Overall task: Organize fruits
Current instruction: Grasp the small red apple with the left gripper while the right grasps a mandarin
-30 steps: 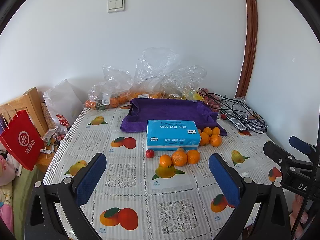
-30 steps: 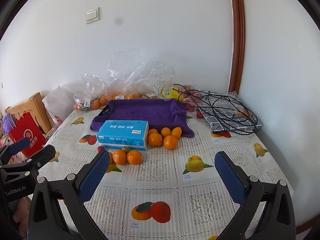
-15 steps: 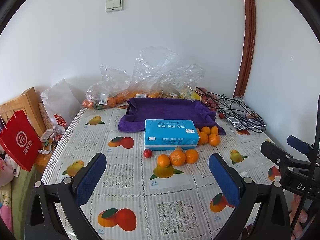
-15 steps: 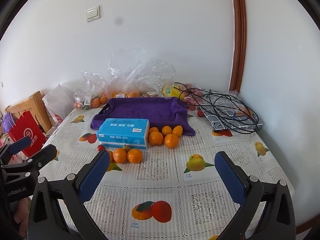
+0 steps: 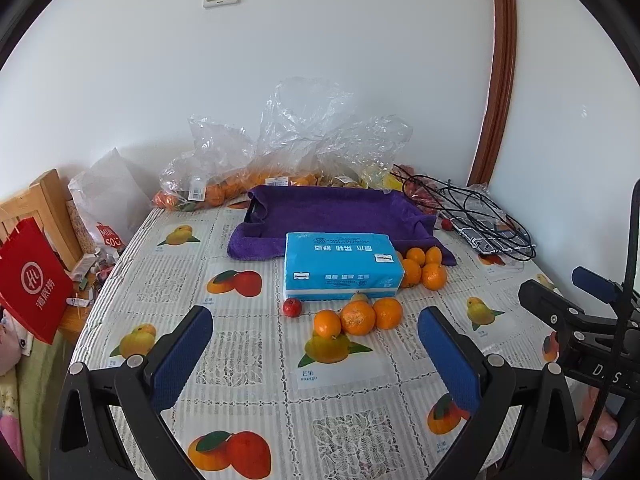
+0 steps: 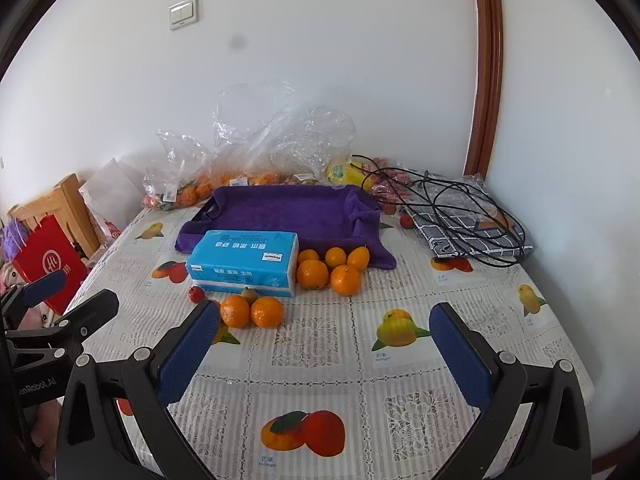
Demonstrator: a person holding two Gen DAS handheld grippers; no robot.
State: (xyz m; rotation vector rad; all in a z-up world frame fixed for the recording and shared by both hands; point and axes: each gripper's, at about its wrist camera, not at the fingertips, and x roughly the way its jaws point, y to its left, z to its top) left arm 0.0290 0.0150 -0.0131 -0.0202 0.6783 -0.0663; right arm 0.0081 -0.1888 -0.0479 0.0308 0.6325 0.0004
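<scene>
Hovering both grippers, left gripper [image 5: 314, 334] and right gripper [image 6: 324, 326], jaws wide, empty. Nothing sorted yet: purple-lined tray [image 6: 288, 210] behind the tissue box [image 6: 245, 262] holds no fruit. Oranges [image 6: 328, 270] lie right of the box, three more [image 5: 357, 317] in front, beside a small red fruit [image 5: 292, 307]. Bagged fruit [image 5: 224, 192] behind the tray is hard to make out.

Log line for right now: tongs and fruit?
left tongs: open, empty | right tongs: open, empty | loose oranges: on table by tissue pack | purple tray: no fruit
</scene>
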